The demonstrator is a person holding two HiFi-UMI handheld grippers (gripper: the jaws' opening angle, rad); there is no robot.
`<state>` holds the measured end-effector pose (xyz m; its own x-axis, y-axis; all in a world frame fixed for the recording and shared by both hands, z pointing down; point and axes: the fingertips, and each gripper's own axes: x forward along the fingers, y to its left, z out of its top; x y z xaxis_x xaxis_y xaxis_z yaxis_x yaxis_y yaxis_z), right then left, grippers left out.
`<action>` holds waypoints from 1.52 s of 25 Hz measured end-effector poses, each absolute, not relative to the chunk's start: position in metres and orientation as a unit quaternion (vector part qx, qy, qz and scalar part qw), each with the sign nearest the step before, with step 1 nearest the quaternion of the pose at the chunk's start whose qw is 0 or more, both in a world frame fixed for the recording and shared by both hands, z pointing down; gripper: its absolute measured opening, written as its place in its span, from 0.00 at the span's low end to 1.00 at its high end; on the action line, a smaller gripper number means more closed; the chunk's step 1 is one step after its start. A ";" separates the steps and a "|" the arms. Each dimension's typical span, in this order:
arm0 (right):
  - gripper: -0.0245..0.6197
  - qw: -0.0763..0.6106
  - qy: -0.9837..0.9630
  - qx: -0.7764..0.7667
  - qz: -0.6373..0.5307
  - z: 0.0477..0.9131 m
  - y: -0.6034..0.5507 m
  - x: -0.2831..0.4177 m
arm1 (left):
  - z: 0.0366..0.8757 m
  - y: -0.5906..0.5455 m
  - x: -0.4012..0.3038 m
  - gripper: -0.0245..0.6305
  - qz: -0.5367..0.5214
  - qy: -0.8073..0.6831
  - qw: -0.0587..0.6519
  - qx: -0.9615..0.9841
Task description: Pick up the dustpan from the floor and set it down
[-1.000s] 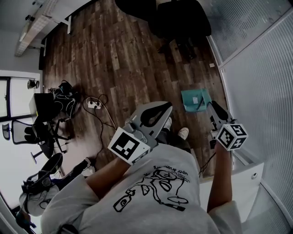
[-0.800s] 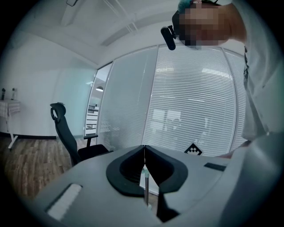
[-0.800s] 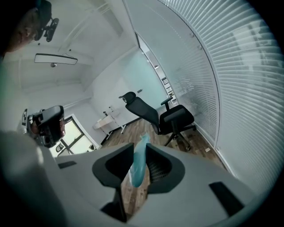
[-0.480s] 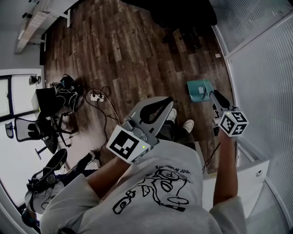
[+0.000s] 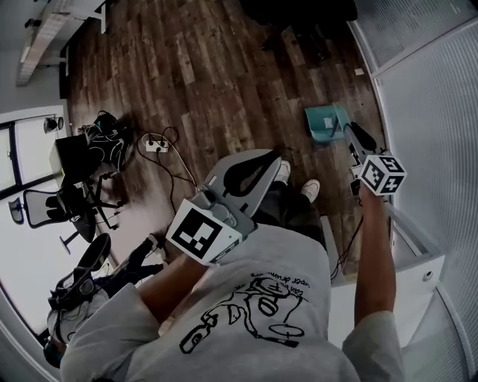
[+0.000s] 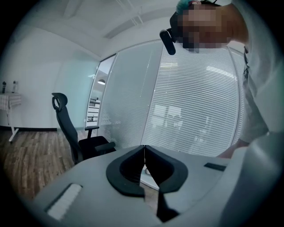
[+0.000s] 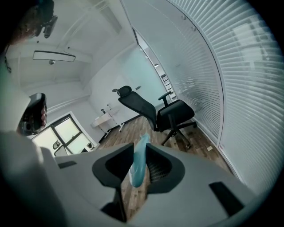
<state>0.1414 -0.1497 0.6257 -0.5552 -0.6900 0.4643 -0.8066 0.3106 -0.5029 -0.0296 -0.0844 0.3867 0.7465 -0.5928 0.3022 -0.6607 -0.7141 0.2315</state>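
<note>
The teal dustpan (image 5: 324, 123) hangs over the wood floor beside the glass wall, and I cannot tell whether it touches the floor. My right gripper (image 5: 349, 133) is shut on its handle. In the right gripper view the teal handle (image 7: 138, 166) stands upright, pinched between the two jaws of the right gripper (image 7: 141, 148). My left gripper (image 5: 273, 158) is held in front of the person's chest, shut with nothing in it. In the left gripper view the jaws of the left gripper (image 6: 144, 150) meet edge to edge.
A black office chair (image 5: 299, 15) stands at the far end of the floor. A power strip with cables (image 5: 155, 145) and bags (image 5: 104, 149) lie at the left. The blinds-covered glass wall (image 5: 433, 112) and a white cabinet (image 5: 418, 276) are on the right. The person's shoes (image 5: 310, 190) are below the dustpan.
My right gripper has sunk toward the floor with the dustpan, closer to the glass wall. The left gripper has dropped a little, still shut.
</note>
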 end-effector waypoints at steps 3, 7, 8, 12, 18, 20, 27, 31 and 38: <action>0.16 0.084 -0.807 0.461 0.360 0.643 -0.157 0.139 | 0.396 -0.084 -0.033 0.04 0.111 -0.343 0.170 0.917; 0.16 0.090 -0.806 0.460 0.362 0.664 -0.161 0.137 | 0.408 -0.083 -0.037 0.04 0.118 -0.345 0.179 0.914; 0.16 0.090 -0.805 0.461 0.363 0.668 -0.161 0.136 | 0.410 -0.082 -0.038 0.04 0.120 -0.343 0.179 0.914; 0.16 0.091 -0.801 0.463 0.367 0.680 -0.160 0.132 | 0.415 -0.082 -0.041 0.04 0.126 -0.341 0.182 0.914; 0.16 0.092 -0.795 0.469 0.373 0.694 -0.156 0.136 | 0.420 -0.081 -0.041 0.04 0.126 -0.341 0.187 0.912; 0.16 0.090 -0.794 0.472 0.373 0.696 -0.156 0.139 | 0.422 -0.081 -0.042 0.04 0.127 -0.344 0.192 0.910; 0.16 0.106 -0.788 0.474 0.377 0.701 -0.136 0.141 | 0.417 -0.079 -0.042 0.04 0.123 -0.340 0.187 0.914; 0.16 0.115 -0.783 0.473 0.387 0.708 -0.111 0.141 | 0.410 -0.076 -0.039 0.04 0.114 -0.339 0.186 0.915; 0.16 0.111 -0.768 0.484 0.405 0.716 -0.078 0.139 | 0.405 -0.072 -0.037 0.04 0.116 -0.331 0.173 0.920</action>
